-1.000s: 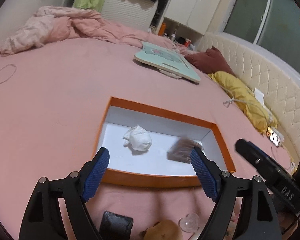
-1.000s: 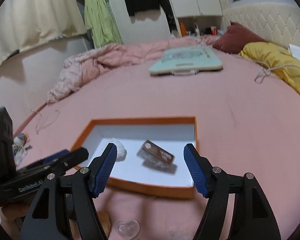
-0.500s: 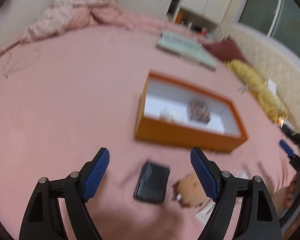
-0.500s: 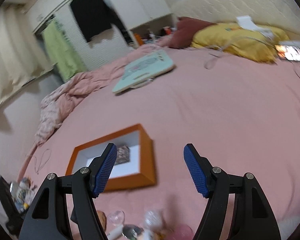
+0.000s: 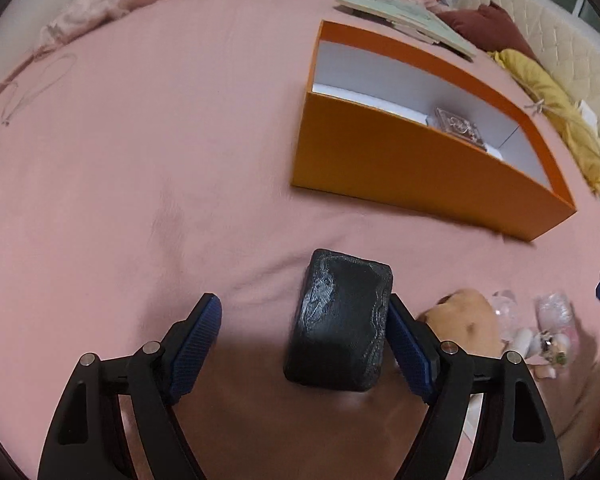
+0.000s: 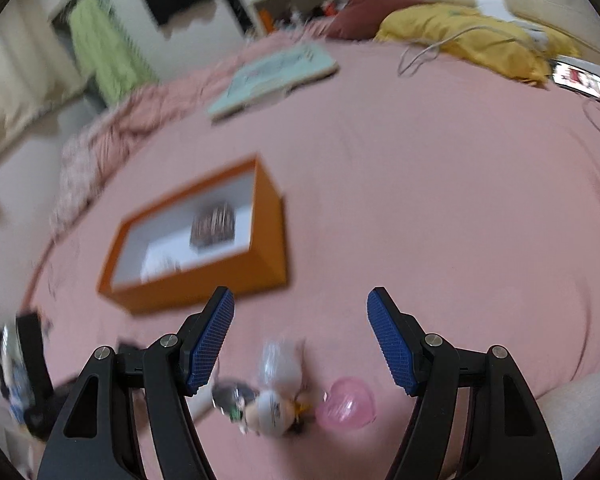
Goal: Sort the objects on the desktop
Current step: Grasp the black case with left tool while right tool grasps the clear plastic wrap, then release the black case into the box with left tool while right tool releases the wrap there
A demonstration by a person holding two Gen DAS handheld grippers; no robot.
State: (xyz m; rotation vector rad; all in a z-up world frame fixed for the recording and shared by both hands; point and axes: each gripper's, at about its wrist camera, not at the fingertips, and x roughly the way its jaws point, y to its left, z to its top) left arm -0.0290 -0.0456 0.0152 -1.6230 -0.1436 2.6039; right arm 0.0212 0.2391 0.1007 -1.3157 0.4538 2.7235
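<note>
Orange box [image 5: 412,168] — patterned case [image 5: 460,127] inside, on white floor.

1. A wallet [image 5: 340,322] lies on the bed [image 5: 140,160] between the left tongs [image 5: 300,332], just beside their right finger.
2. The box [image 5: 416,160] sits ahead, to the right.
3. A small case [image 5: 458,126] lies inside it.
4. Trinkets [image 6: 300,396] lie between the right tongs [image 6: 300,336].
</note>
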